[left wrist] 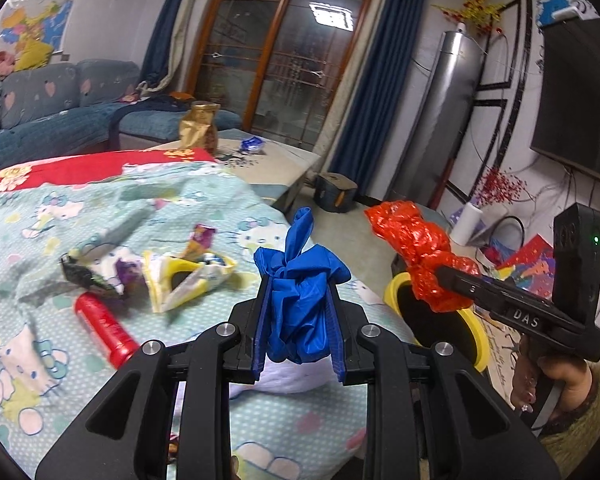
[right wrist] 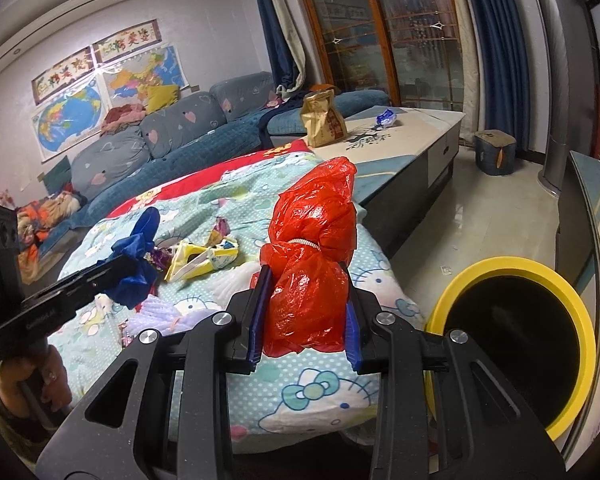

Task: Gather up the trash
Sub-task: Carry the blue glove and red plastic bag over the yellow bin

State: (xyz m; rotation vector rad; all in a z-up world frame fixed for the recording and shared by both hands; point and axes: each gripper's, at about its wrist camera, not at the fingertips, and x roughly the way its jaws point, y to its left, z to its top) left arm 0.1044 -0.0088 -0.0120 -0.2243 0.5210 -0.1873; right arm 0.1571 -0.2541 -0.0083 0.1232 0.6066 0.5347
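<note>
Nearest my left camera, the left gripper (left wrist: 298,312) was clamped on a crumpled blue plastic bag (left wrist: 298,280), its blue-padded jaws pressed in on both sides so the bundle stood up between them and clear of the quilt. My right gripper (right wrist: 306,304) was likewise closed on a scrunched red plastic bag (right wrist: 314,264), which had a pale elastic band round its middle; I judged both were held high so they could be carried across without dragging.

Just beside the right gripper, off the edge of the cartoon-cat printed quilt (right wrist: 320,392), stood the round yellow-rimmed black bin (right wrist: 512,344), mouth open and facing up. In the left view the red bag hung close over that rim, so I took the drop to be the step in hand, with the blue bag to follow.

Further out on the quilt lay loose trash not yet gathered: a torn yellow-and-white wrapper (left wrist: 188,280), a red cylindrical tube (left wrist: 104,326) and a small purple packet (left wrist: 203,236).

Beyond them, on the pale low table (right wrist: 420,132), sat a gold paper snack bag (right wrist: 324,122) and a small blue-and-white wrapper (right wrist: 387,117), well apart from the bin.
</note>
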